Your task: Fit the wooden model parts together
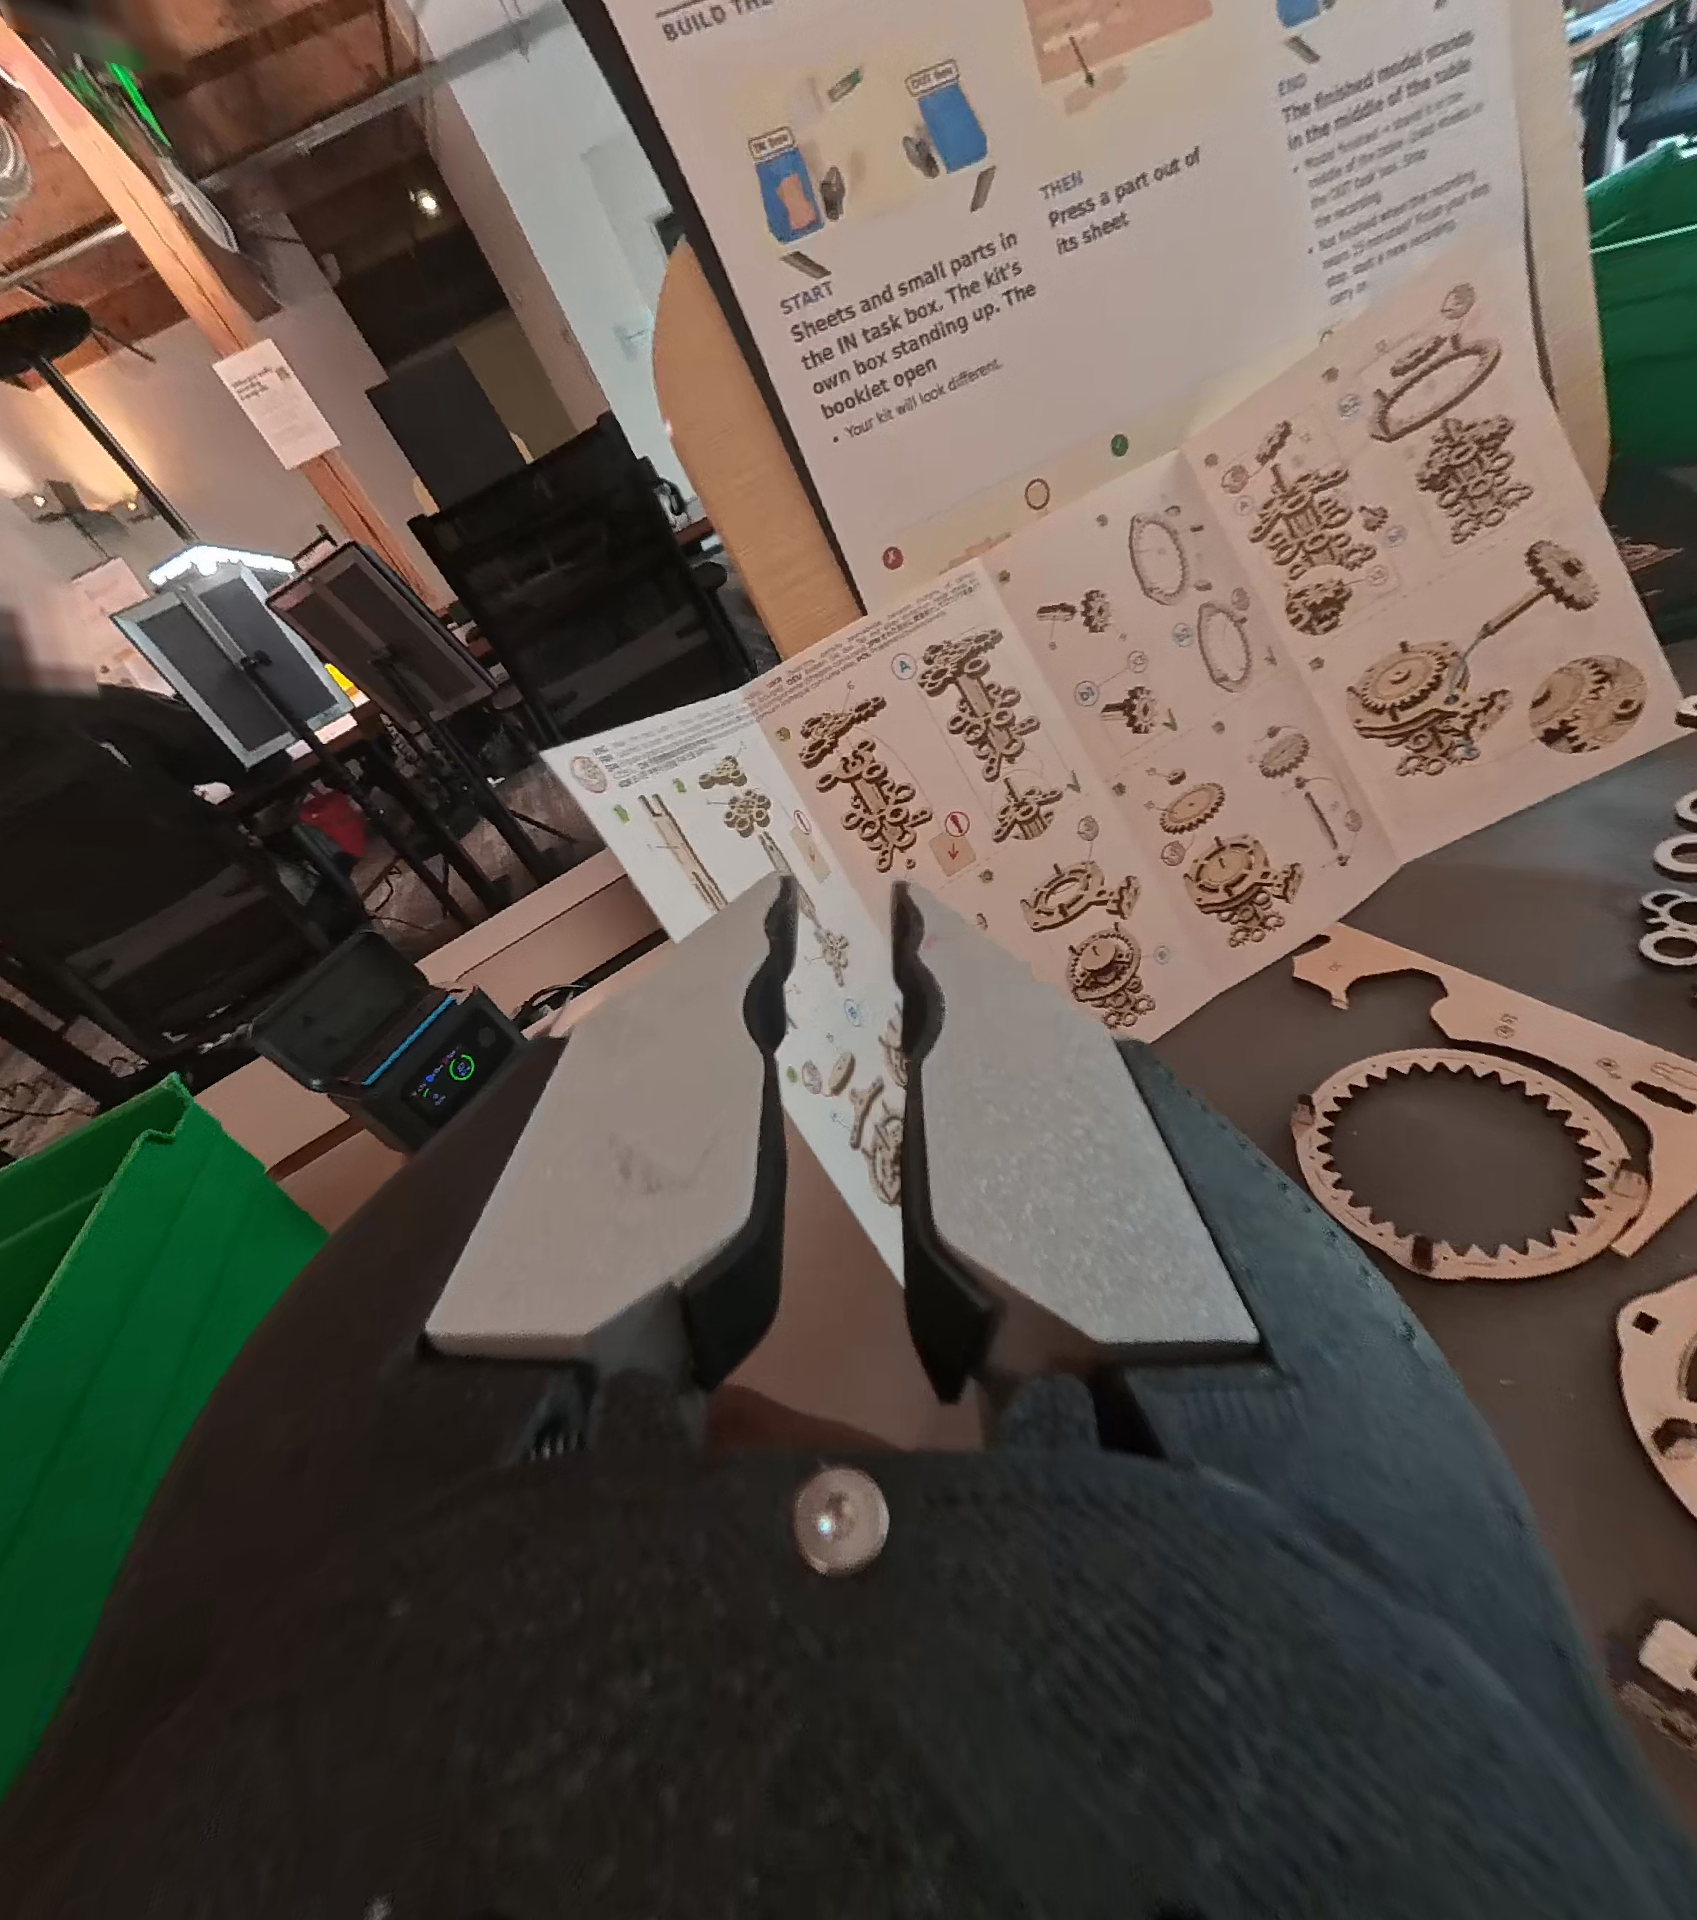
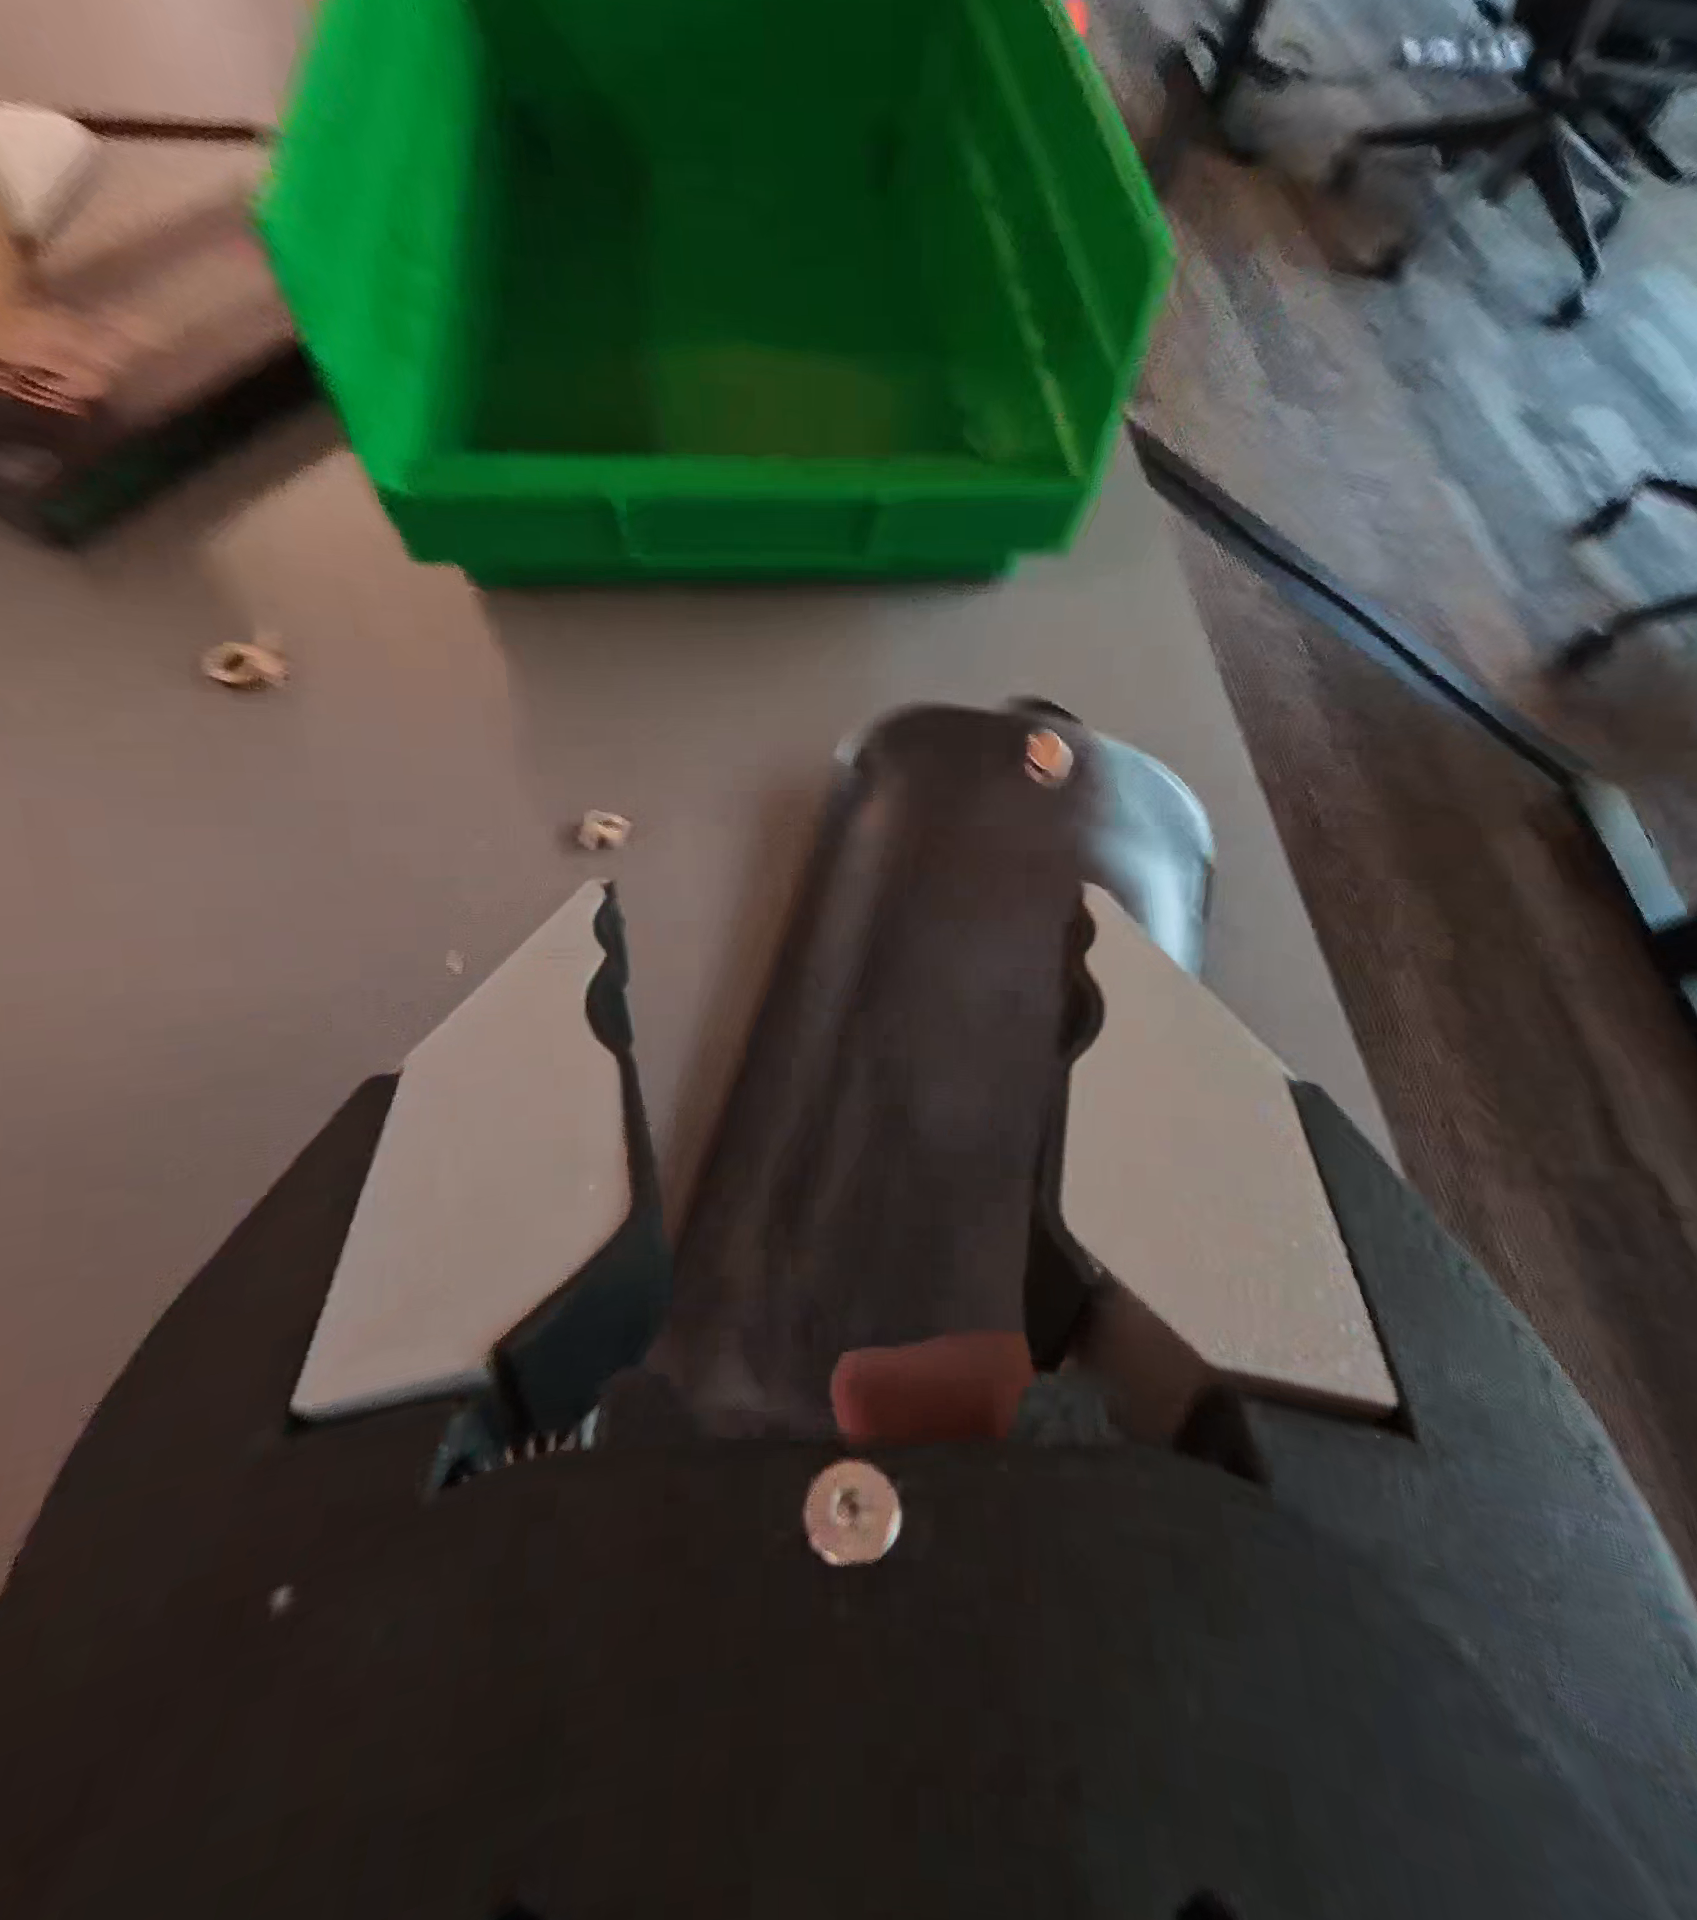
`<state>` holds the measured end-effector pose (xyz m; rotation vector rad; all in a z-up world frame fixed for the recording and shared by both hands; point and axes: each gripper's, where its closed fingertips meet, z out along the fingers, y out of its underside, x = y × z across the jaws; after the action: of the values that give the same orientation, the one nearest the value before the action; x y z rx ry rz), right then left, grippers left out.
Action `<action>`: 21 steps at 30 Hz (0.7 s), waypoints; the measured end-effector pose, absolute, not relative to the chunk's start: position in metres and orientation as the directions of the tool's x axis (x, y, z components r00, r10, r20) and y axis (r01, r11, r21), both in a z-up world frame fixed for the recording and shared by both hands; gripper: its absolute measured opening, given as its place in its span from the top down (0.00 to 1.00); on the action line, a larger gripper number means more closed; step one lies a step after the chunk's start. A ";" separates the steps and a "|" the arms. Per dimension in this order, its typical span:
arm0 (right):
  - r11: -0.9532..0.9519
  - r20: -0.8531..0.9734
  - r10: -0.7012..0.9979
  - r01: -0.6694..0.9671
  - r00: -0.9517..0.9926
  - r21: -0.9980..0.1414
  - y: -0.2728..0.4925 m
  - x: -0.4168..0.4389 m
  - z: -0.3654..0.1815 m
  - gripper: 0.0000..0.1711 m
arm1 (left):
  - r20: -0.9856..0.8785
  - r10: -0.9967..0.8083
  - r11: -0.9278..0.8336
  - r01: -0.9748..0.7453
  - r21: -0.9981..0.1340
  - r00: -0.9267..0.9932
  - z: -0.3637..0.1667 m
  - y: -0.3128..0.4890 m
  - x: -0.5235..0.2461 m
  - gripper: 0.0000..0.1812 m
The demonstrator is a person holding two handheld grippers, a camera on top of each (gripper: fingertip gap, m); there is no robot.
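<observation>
The left gripper (image 1: 842, 914) has a small gap and holds nothing. Wooden parts (image 1: 1467, 1174) lie at three o'clock. The right gripper (image 2: 849, 925) is wide apart around a dark tool (image 2: 906, 1091), maybe touching it.

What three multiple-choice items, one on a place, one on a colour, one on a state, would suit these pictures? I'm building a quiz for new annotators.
1. Where does the toothed wooden ring lie?
A in a bin; B on the table, right of the left gripper; C between its fingers.
2. What colour is the bin ahead of the right gripper?
A blue; B green; C red.
3. How do the right gripper's jaws stand?
A shut tight; B out of view; C wide apart.
Answers: B, it lies flat on the table; B, its walls are green; C, a dark tool shows in the gap.
</observation>
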<state>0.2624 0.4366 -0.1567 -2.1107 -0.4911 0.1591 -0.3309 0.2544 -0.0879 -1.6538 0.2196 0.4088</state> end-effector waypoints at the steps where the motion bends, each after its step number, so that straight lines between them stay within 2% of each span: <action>1: -0.532 0.067 0.385 0.281 0.921 -0.799 0.435 0.274 -0.164 0.47 | -0.396 0.091 -0.131 -0.383 -0.914 0.914 -0.089 0.255 -0.329 0.92; 4: -0.648 0.083 0.344 0.301 0.935 -0.700 0.435 0.298 -0.187 0.34 | -0.408 0.084 -0.139 -0.395 -0.908 0.909 -0.092 0.256 -0.327 0.91; 6: -0.682 0.098 0.351 0.325 0.931 -0.655 0.434 0.300 -0.199 0.32 | -0.407 0.083 -0.139 -0.394 -0.909 0.910 -0.092 0.256 -0.327 0.92; 13: -0.768 0.081 0.347 0.333 0.934 -0.547 0.451 0.309 -0.224 0.30 | -0.394 0.092 -0.145 -0.379 -0.914 0.915 -0.093 0.256 -0.332 0.91; 15: -0.790 0.005 0.388 0.335 0.922 -0.514 0.452 0.299 -0.229 0.37 | -0.395 0.089 -0.149 -0.379 -0.913 0.915 -0.094 0.257 -0.332 0.91; 21: -0.788 0.039 0.468 0.437 0.883 -0.434 0.455 0.281 -0.236 0.30 | -0.403 0.084 -0.145 -0.389 -0.910 0.911 -0.093 0.256 -0.329 0.92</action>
<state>0.2808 0.4553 -0.2364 -2.6118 -0.6623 0.0975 -0.3290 0.2563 -0.0931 -1.6709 0.2365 0.4172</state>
